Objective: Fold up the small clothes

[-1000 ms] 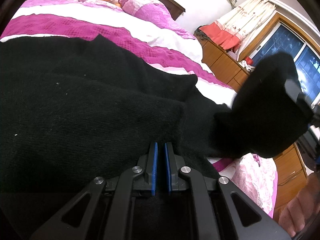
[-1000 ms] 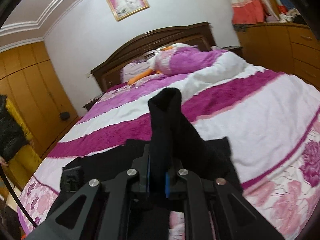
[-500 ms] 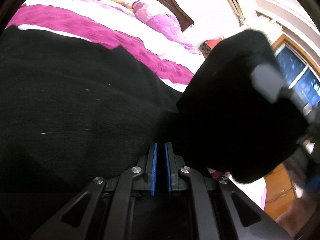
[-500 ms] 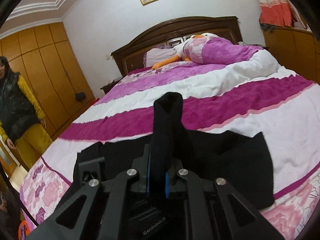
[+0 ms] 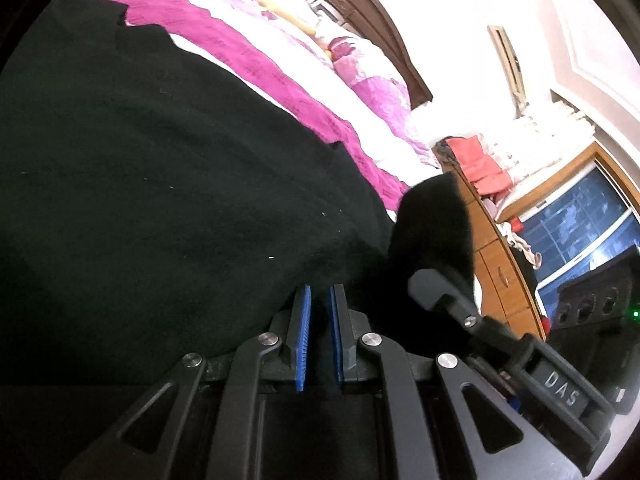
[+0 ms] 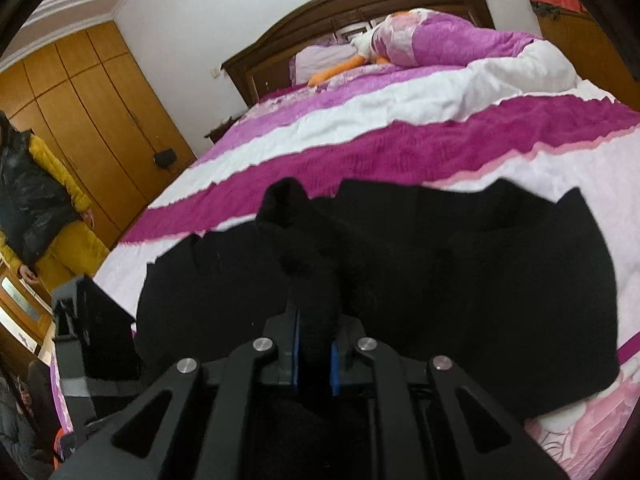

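A black garment [image 6: 460, 280] lies spread across the near end of a bed [image 6: 400, 148] with a pink, white and magenta cover; its far edge falls on the magenta stripe, with bare cover beyond up to the headboard [image 6: 360, 4]. A wooden wardrobe [image 6: 92, 92] and a standing person [image 6: 36, 200] flank the bed's left side. The right gripper [image 6: 314, 344] clamps a raised fold of the garment between its blue pads. The left gripper [image 5: 319, 336], nearly closed, pinches the cloth's near edge.
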### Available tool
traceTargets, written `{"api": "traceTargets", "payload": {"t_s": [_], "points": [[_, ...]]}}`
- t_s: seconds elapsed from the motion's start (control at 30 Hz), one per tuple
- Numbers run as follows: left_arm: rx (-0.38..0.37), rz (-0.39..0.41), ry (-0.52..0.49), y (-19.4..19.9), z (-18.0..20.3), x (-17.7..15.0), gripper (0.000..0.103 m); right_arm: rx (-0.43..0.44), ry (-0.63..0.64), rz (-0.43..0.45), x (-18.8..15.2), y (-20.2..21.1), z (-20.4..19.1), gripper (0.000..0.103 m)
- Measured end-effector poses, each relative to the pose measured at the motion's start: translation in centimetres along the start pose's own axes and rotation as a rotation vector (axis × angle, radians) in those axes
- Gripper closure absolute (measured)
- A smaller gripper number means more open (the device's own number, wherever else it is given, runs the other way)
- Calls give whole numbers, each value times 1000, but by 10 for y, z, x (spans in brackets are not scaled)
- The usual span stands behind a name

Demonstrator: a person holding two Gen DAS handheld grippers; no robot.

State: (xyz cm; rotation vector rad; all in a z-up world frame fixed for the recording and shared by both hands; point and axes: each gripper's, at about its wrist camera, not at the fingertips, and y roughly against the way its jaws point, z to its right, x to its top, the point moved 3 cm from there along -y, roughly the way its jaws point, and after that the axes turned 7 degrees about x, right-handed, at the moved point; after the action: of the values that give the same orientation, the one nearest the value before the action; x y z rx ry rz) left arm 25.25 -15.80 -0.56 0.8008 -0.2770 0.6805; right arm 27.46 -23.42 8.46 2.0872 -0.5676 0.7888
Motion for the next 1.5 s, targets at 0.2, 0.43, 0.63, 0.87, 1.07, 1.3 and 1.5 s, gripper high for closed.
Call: {"api": "traceTargets", "payload": {"t_s": [0.2,0.43,0.63,0.87,1.07,1.3,1.5], "points": [[-39,-6,20,-4,0,3,96,33,-37,-67,-13,-12,9,75],[-264,-94,139,-7,-5,22,71,39,-16,72,0,52,16,43],[-328,-86,124,-3,4,35,60,-173,-68,191,3,94,63,43],[-319,-22,126,9,4,36,47,-314,-198,228,-1,114,118,43],[-159,-87,-12,-17,27,29,48,-241,-294,187,-12,104,140,43],[-61,-127,-26,-26,23,31,101,-220,-253,161,-15,96,127,43],[6,-103,-17,-4,8,48,101,-167,-258,168,-12,92,120,43]]}}
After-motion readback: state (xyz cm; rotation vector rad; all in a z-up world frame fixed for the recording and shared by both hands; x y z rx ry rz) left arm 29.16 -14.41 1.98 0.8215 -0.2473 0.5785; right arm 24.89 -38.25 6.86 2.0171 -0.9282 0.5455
